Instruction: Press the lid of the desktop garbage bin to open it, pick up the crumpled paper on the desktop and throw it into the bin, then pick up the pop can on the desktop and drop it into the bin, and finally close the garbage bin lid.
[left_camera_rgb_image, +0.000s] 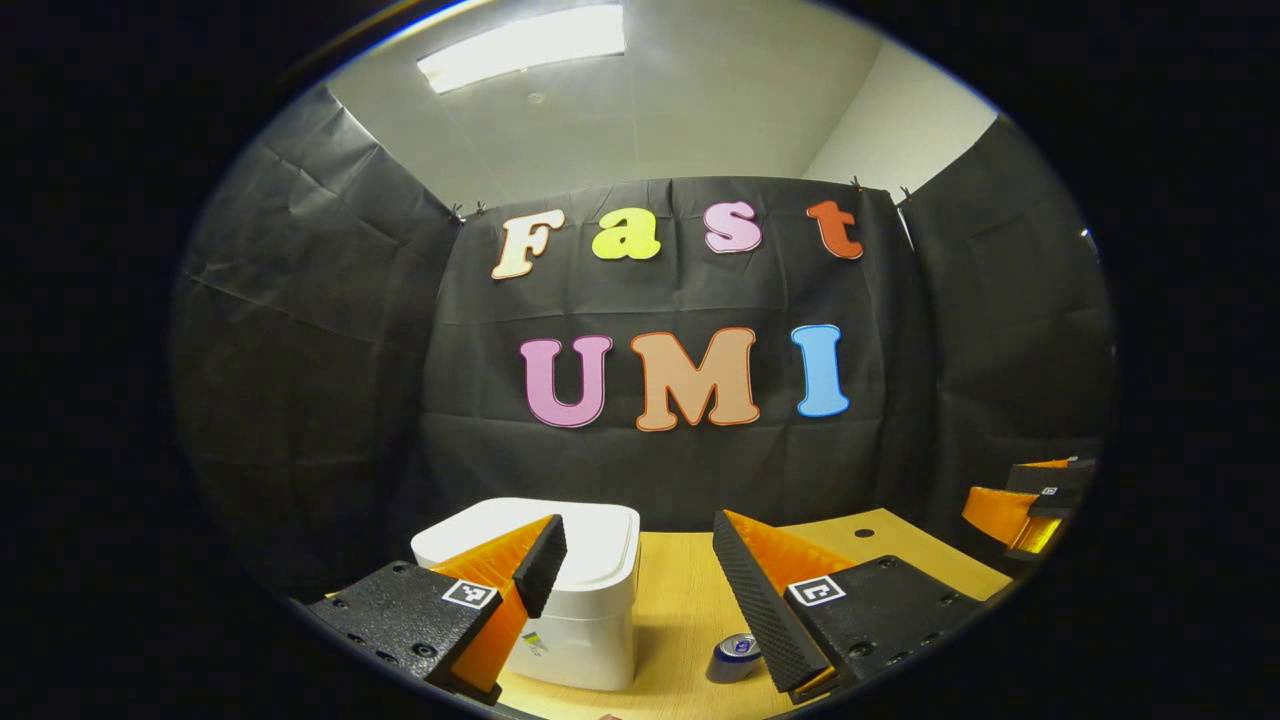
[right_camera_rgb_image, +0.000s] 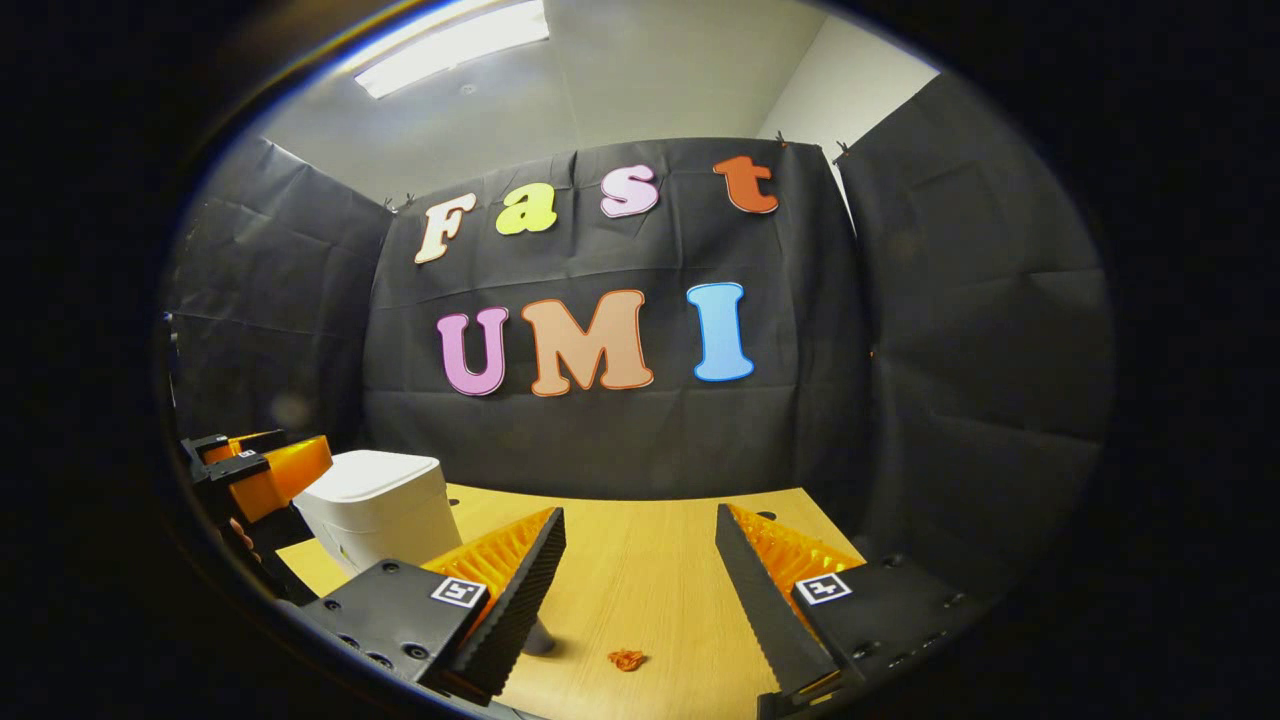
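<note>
The white bin (left_camera_rgb_image: 585, 600) stands on the wooden table with its lid (left_camera_rgb_image: 600, 535) down, just behind my left gripper's (left_camera_rgb_image: 640, 528) left finger. A blue pop can (left_camera_rgb_image: 735, 658) stands upright to the right of the bin, low between that gripper's open fingers. In the right gripper view a small orange crumpled paper (right_camera_rgb_image: 627, 659) lies on the table below my open right gripper (right_camera_rgb_image: 640, 518). The bin (right_camera_rgb_image: 375, 510) is at the left of that view, and a grey bit of the can (right_camera_rgb_image: 540, 640) peeks from behind the left finger. Neither gripper holds anything.
The wooden table (right_camera_rgb_image: 640, 580) runs back to the black cloth wall. It has a small hole (left_camera_rgb_image: 865, 532) near its far right corner. The right gripper (left_camera_rgb_image: 1030, 500) hangs at the right edge of the left gripper view, and the left gripper (right_camera_rgb_image: 255, 465) beside the bin in the right gripper view.
</note>
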